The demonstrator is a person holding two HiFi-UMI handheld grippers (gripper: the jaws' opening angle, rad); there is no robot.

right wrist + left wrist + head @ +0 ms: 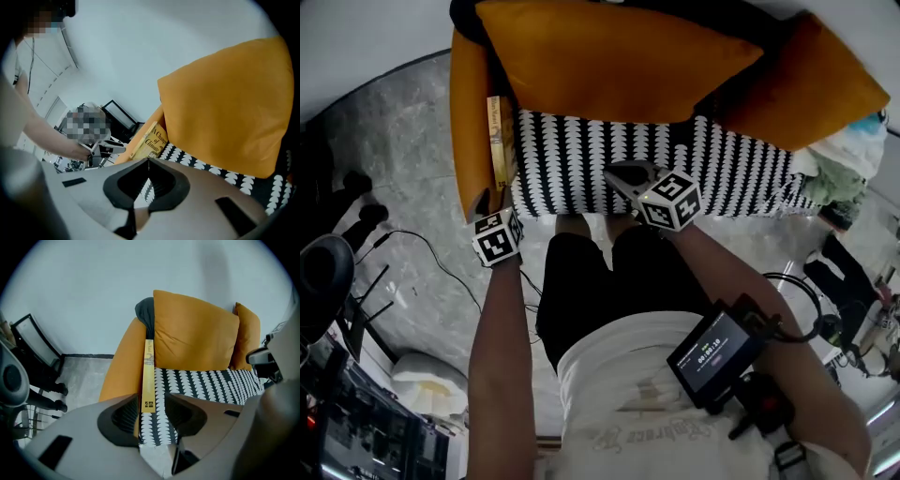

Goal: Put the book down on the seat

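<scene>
A thin yellow book (499,139) stands on its edge at the left end of the black-and-white patterned seat (600,159), leaning against the orange armrest (467,122). My left gripper (490,201) is at the book's near end. In the left gripper view its jaws (152,398) stand apart on either side of the book's spine (148,376), with a gap beside the right pad. My right gripper (623,174) hovers over the seat's front middle. Its jaws (148,160) are shut with nothing between them. The book's cover (151,140) shows past them.
A large orange back cushion (609,56) and a second orange cushion (811,89) lean along the back of the seat. Pale clothing (839,169) lies at the seat's right end. Cables (431,258) and dark equipment (323,281) are on the floor at left.
</scene>
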